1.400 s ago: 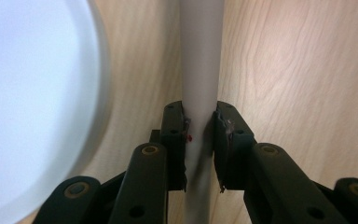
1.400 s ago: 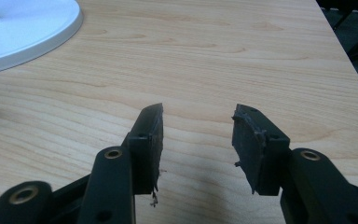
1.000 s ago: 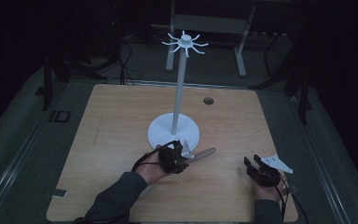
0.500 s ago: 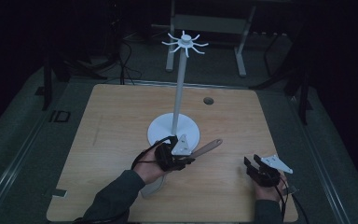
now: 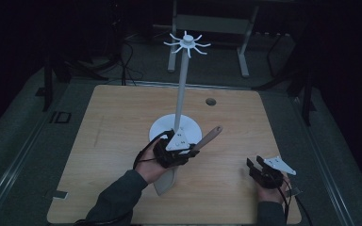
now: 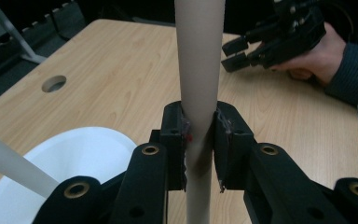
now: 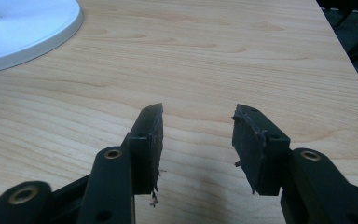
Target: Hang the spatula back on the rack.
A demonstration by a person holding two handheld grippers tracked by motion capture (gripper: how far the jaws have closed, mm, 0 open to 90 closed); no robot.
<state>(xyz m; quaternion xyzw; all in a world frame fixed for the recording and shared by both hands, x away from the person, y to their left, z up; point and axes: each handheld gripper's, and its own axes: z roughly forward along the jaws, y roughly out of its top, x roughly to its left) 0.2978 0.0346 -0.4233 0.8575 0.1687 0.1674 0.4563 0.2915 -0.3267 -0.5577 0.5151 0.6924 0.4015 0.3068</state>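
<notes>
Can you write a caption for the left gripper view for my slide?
The left claw clamps a wooden handle above the table, beside a white stand base.

The high view is dim and underexposed, the surroundings lost in black. The table [image 5: 122,141] is lit evenly from above, with soft, faint shadows. Both gripper views are brighter; slight near-field blur is noted, and no glare.

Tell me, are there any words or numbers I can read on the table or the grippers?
None can be read: the wooden table, the white stand, the spatula held by the left gripper and the open right gripper carry no readable writing.
</notes>
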